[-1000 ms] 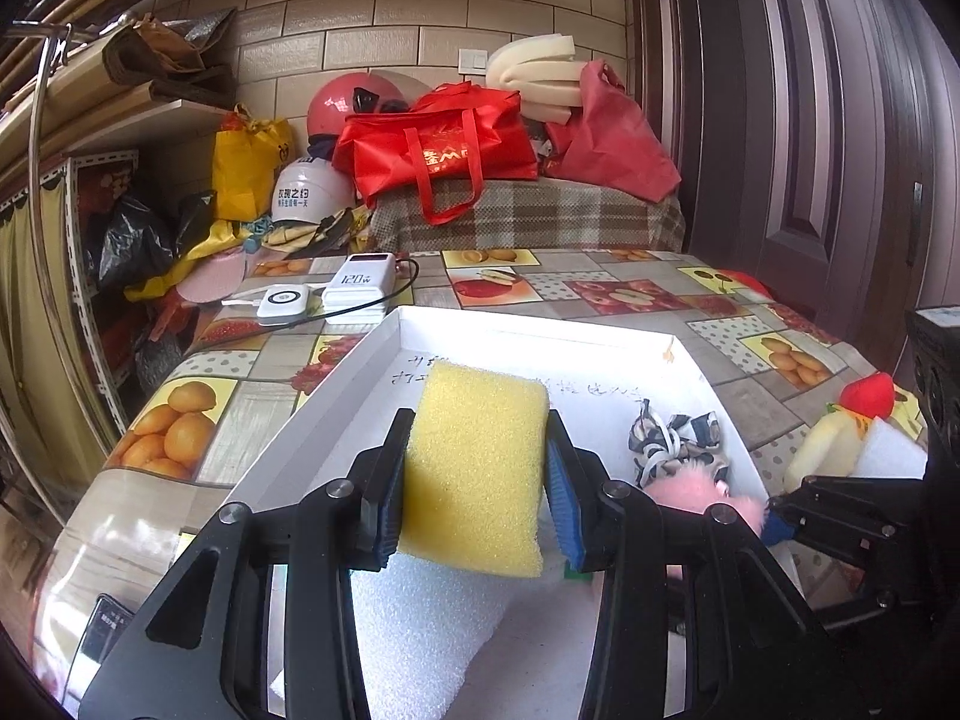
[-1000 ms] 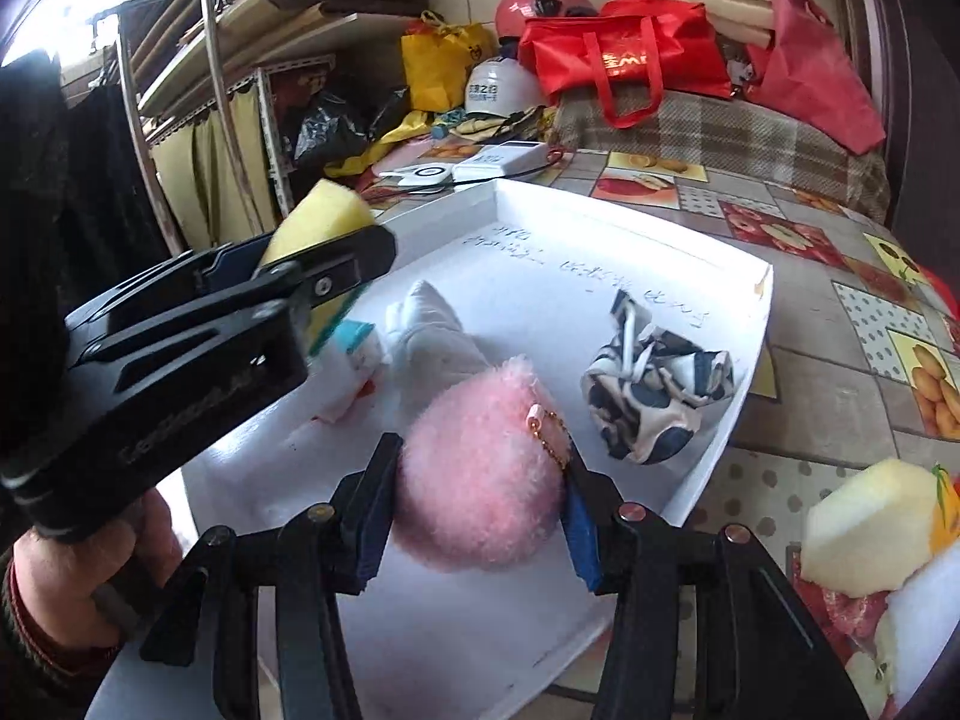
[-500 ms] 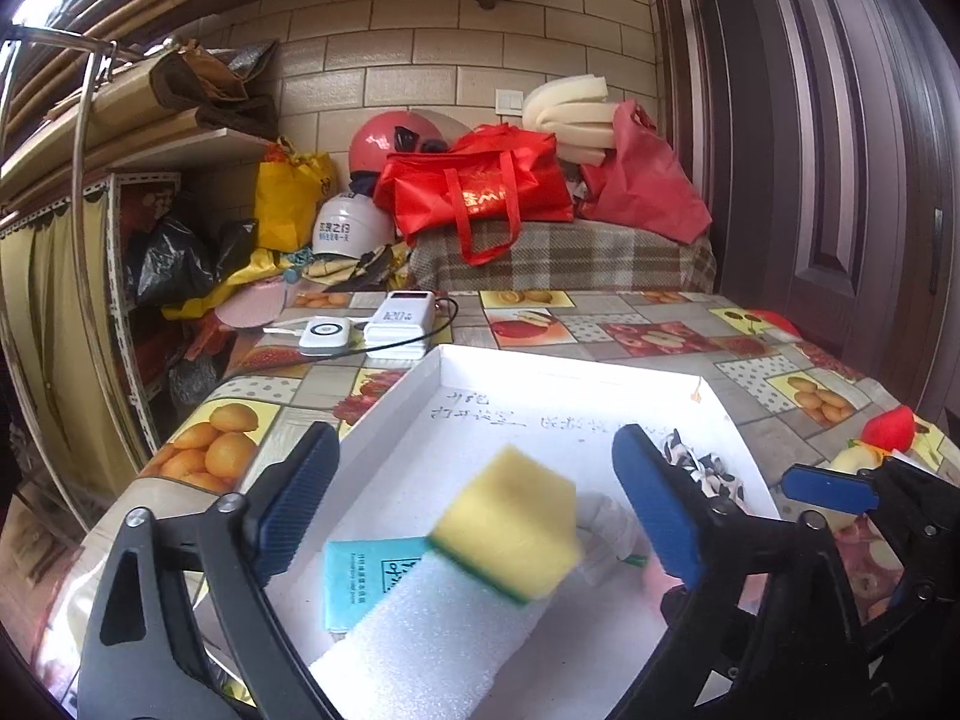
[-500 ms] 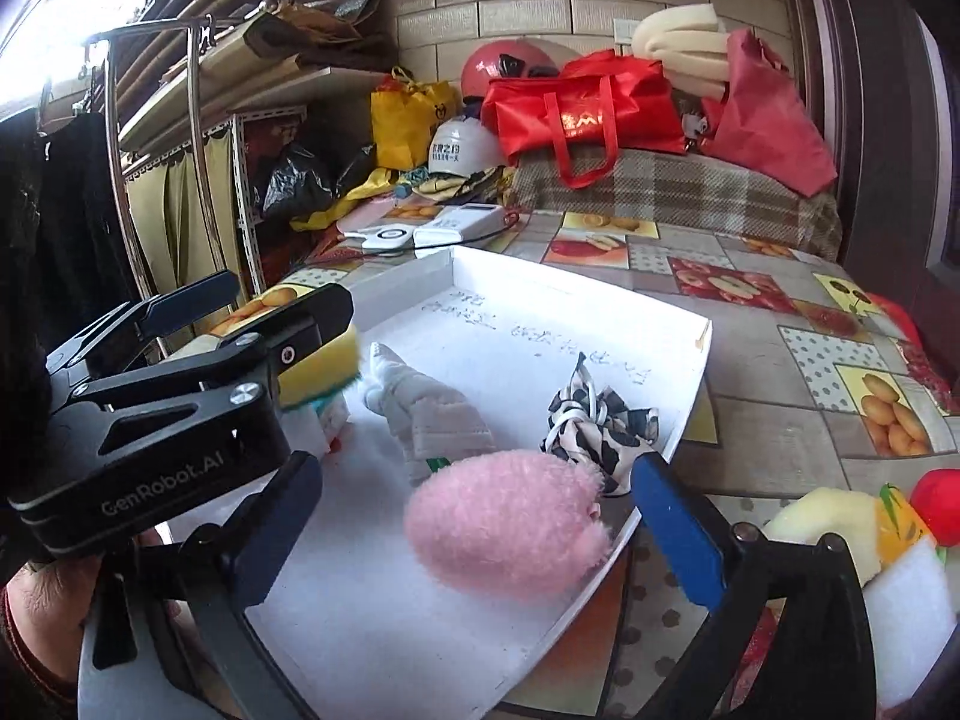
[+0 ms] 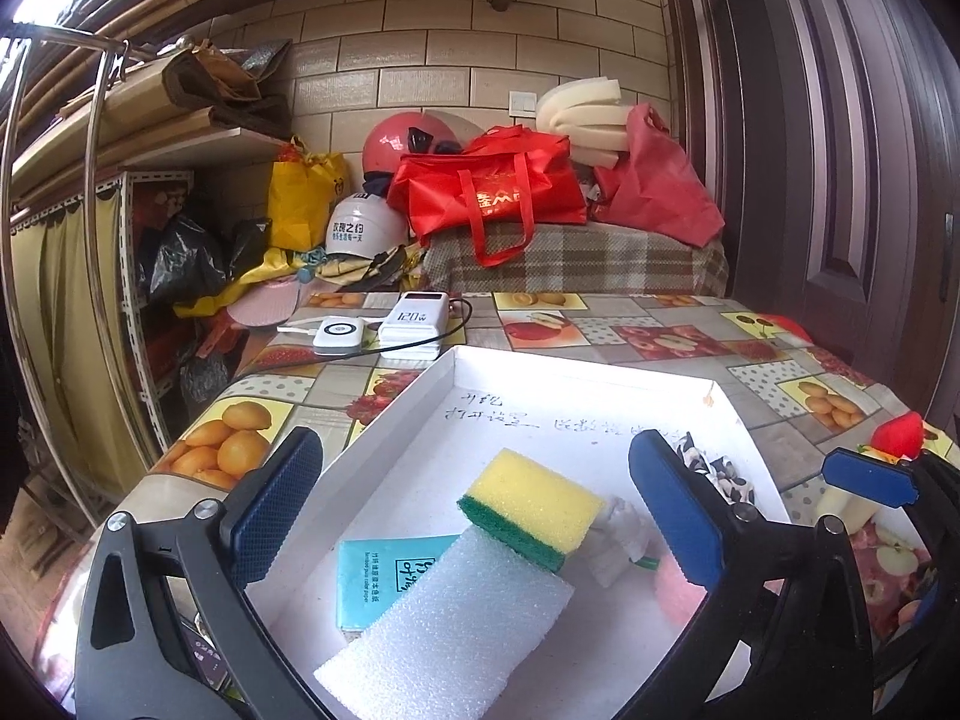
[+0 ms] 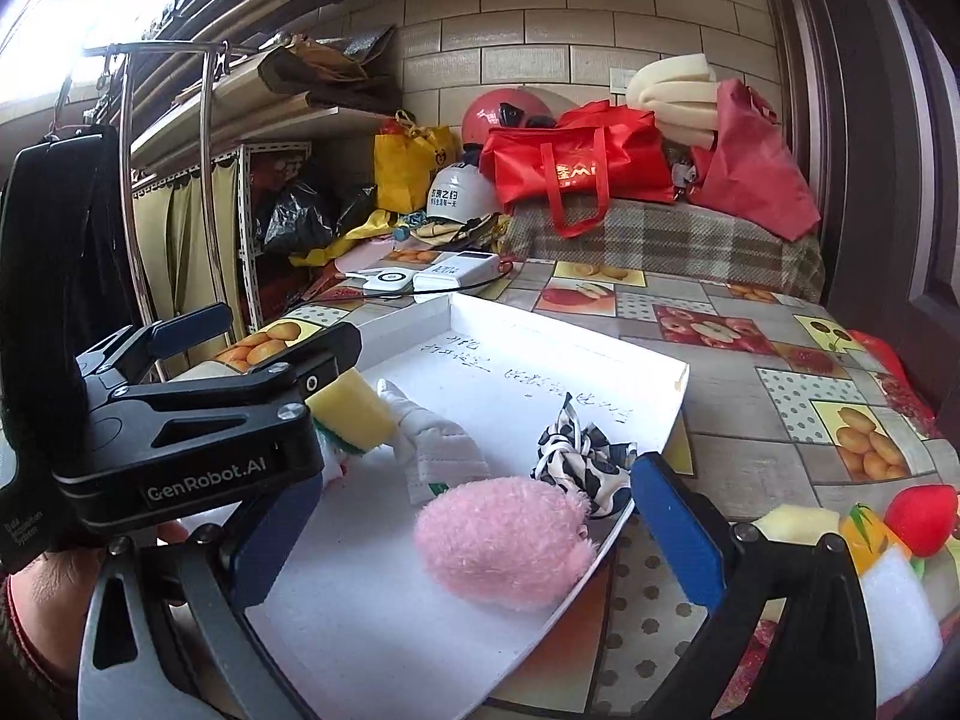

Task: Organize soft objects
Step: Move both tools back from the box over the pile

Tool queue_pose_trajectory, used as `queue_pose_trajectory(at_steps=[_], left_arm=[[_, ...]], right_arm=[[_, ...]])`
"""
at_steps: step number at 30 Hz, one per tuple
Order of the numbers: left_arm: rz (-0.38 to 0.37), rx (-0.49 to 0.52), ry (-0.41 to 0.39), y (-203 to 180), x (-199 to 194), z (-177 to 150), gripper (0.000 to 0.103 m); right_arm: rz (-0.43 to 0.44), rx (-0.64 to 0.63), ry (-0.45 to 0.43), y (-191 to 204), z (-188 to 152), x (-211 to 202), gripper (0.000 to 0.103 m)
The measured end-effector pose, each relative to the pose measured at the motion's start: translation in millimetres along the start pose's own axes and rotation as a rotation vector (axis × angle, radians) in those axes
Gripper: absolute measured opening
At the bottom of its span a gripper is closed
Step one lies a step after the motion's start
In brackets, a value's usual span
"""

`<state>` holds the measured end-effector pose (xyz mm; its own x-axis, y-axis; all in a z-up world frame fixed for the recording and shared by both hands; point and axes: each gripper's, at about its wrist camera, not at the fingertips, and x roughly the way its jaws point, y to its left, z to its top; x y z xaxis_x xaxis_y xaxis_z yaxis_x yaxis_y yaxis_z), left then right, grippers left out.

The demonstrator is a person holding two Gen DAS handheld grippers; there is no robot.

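Observation:
A white tray (image 5: pixel 540 372) lies on the fruit-patterned table. In it a yellow-green sponge (image 5: pixel 531 507) rests partly on a white foam pad (image 5: pixel 444 630), beside a teal tissue pack (image 5: pixel 384 576) and a white sock (image 5: pixel 618 540). My left gripper (image 5: pixel 474 516) is open and empty above them. In the right wrist view a pink plush ball (image 6: pixel 504 540) lies at the tray's near edge (image 6: pixel 672 396), by a black-and-white scrunchie (image 6: pixel 576 456), the sock (image 6: pixel 438 444) and the sponge (image 6: pixel 354 414). My right gripper (image 6: pixel 474 540) is open around the plush without touching it.
Soft toys, among them a red strawberry (image 6: pixel 921 519) and a pale foam piece (image 6: pixel 792 525), lie on the table right of the tray. Power banks (image 5: pixel 414 324) with cables sit behind it. Red bags (image 5: pixel 492 192), helmets and shelves crowd the back wall.
Both grippers opened. The left one let go of the sponge, which now lies on the foam pad. The right one let go of the pink plush. Both have pulled back and up.

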<state>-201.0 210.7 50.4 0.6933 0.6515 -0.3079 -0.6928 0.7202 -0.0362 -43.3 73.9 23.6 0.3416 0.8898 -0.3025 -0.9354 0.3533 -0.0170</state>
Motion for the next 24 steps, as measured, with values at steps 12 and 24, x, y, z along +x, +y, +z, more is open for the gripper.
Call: queue_pose_trajectory(at_steps=[12, 24], left_arm=[[0.149, -0.044, -0.031, 2, -13, -6, 0.103], [0.033, -0.08, -0.046, -1, -20, -6, 0.103]], right_arm=[[-0.001, 0.027, -0.039, -4, -5, -12, 0.103], [-0.008, 0.106, -0.102, -20, -7, -34, 0.103]])
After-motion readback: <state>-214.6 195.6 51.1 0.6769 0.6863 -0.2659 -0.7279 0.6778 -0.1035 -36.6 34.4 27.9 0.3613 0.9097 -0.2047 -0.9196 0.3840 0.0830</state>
